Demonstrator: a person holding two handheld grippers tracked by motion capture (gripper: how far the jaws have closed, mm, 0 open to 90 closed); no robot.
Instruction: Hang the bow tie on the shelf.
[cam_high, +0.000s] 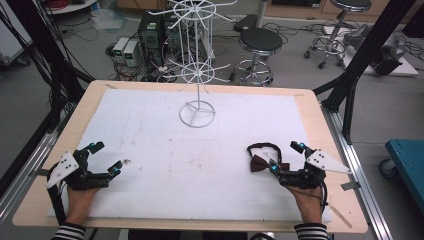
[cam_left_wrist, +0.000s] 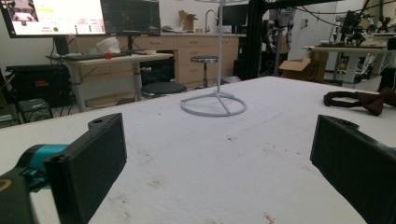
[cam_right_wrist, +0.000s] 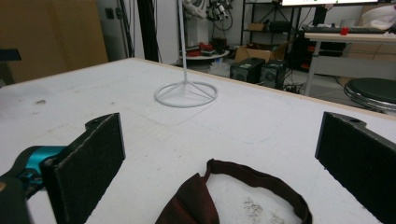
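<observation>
I see the left gripper (cam_high: 102, 157) low at the near-left of the counter (cam_high: 45, 200), its fingers (cam_left_wrist: 88, 161) spread wide, holding nothing — only bare white mat (cam_high: 165, 170) lies between them. The right gripper (cam_high: 287, 159) sits at the near-right, fingers (cam_right_wrist: 86, 165) equally wide and empty, with the dark maroon bow tie (cam_high: 262, 159) lying flat on the mat just ahead; in the right gripper view its strap loop lies between the fingers without touching either. Both hands (cam_high: 80, 197) rest low at the near edge, striped sleeves (cam_high: 67, 231) behind them. The white wire rack (cam_high: 198, 75) stands upright mid-counter at the far side, well apart from both.
</observation>
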